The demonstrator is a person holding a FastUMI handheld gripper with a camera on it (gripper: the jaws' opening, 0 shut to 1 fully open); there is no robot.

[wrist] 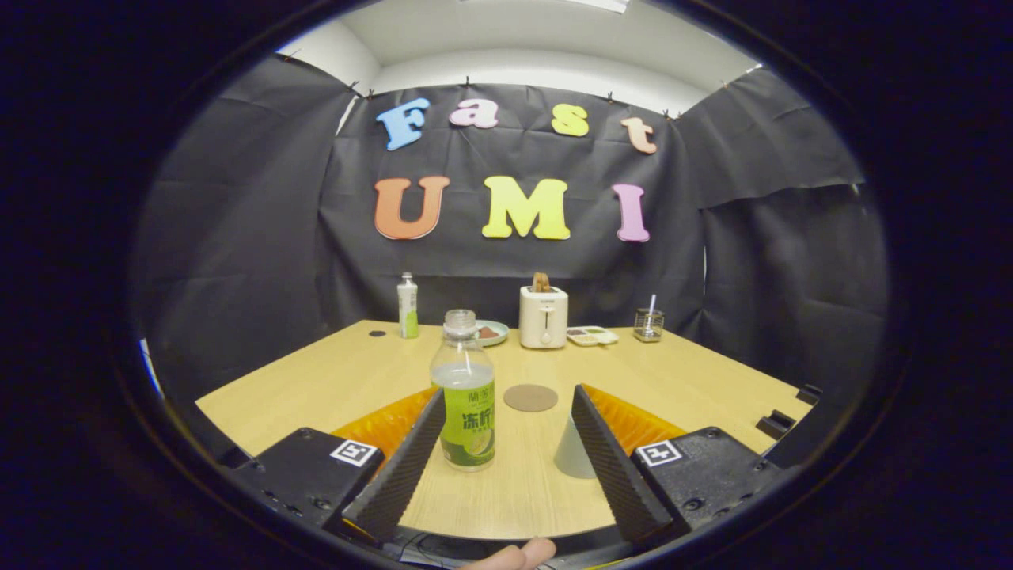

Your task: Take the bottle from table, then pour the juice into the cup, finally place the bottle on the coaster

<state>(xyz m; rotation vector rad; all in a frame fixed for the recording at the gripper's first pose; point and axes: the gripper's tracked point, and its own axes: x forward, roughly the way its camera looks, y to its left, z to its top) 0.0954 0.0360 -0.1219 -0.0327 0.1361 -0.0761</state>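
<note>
Gripper (506,404) spread wide, holding nothing. Clear uncapped bottle (464,392) with green label, part full, upright just inside left finger at 11 o'clock. Round brown coaster (530,397) ahead at 12; pale cup (574,451) against right finger.

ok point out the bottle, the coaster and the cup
bottle (465,412), gripper view, on its green label
coaster (530,397), gripper view, middle of the brown disc
cup (571,451), gripper view, its pale side wall

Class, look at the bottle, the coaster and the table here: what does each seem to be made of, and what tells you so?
Bottle, just ahead of the open gripper's left finger: probably clear plastic, see-through above a glossy green label. Coaster, beyond the fingers: possibly cork, a matte, brown, flat disc. Table: light wood or wood-look laminate, with fine grain lines.
</note>
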